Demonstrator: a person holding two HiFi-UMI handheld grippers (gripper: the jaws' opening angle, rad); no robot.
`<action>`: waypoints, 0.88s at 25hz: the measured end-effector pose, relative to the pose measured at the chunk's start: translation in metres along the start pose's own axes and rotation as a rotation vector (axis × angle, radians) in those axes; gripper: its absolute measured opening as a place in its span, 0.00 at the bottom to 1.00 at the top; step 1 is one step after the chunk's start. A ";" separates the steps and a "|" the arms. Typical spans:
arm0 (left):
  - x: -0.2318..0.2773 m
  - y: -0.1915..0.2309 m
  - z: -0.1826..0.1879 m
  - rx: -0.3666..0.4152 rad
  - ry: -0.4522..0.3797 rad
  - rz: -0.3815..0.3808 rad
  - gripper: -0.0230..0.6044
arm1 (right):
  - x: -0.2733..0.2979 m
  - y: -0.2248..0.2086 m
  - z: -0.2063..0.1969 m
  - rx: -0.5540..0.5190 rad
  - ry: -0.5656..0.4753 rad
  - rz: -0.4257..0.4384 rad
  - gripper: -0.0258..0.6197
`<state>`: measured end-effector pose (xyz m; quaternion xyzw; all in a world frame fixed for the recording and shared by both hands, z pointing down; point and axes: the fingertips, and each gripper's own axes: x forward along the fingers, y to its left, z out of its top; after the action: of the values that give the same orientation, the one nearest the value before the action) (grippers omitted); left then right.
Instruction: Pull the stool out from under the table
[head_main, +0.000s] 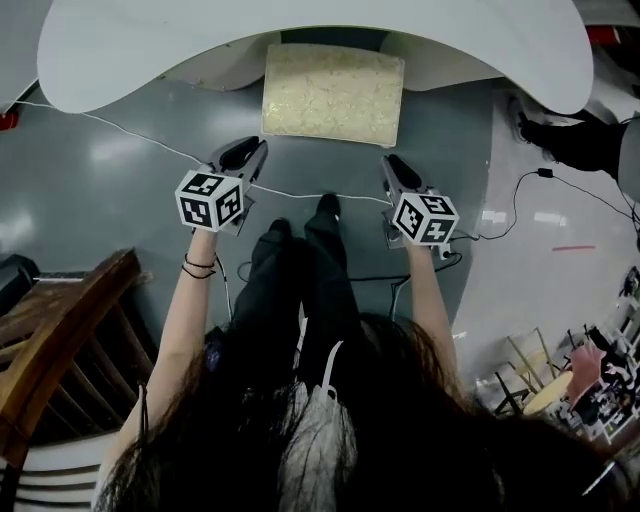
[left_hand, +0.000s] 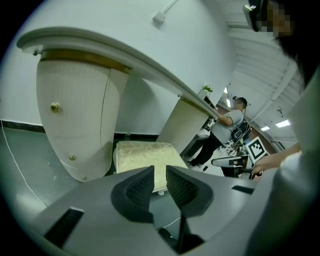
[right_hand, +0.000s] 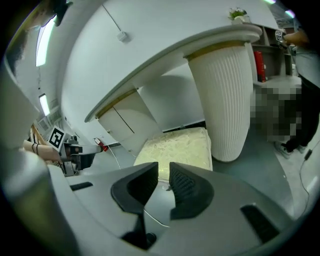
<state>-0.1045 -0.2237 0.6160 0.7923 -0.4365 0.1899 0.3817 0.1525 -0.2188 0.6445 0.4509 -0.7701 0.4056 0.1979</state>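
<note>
So both grippers are clamped shut with nothing in them. The left gripper (left_hand: 160, 170) and right gripper (right_hand: 164, 167) each show their dark pads nearly touching, just a sliver of gap and only bare floor behind it. From the head view, the left one (head_main: 253, 150) and right one (head_main: 393, 164) hang in the air side by side, both pointing at the stool and well clear of it.

The stool (head_main: 333, 95) has a cream, patterned square cushion. It stands on the grey floor (head_main: 120, 190) with its back edge right at the near edge of the white desk (head_main: 150, 50), and most of the seat is sticking out toward the person. Through the gripper views it sits between the desk's two pedestals, a smooth one (left_hand: 75, 115) on the left and a ribbed one (right_hand: 225, 100) on the right, close beside the ribbed one.

A thin white cable (head_main: 140, 135) runs across the floor in front of the stool. There's a wooden chair (head_main: 60, 340) off at the person's left.
</note>
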 end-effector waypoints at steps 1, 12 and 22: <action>0.010 0.008 -0.007 -0.004 0.021 0.005 0.14 | 0.009 -0.011 -0.005 0.009 0.012 0.002 0.13; 0.099 0.078 -0.059 -0.091 0.201 -0.050 0.42 | 0.081 -0.111 -0.038 0.165 0.069 0.019 0.38; 0.144 0.116 -0.094 -0.386 0.216 -0.029 0.59 | 0.119 -0.132 -0.071 0.337 0.123 0.121 0.45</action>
<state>-0.1197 -0.2681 0.8179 0.6857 -0.4099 0.1812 0.5736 0.1998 -0.2605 0.8259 0.4050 -0.7033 0.5668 0.1415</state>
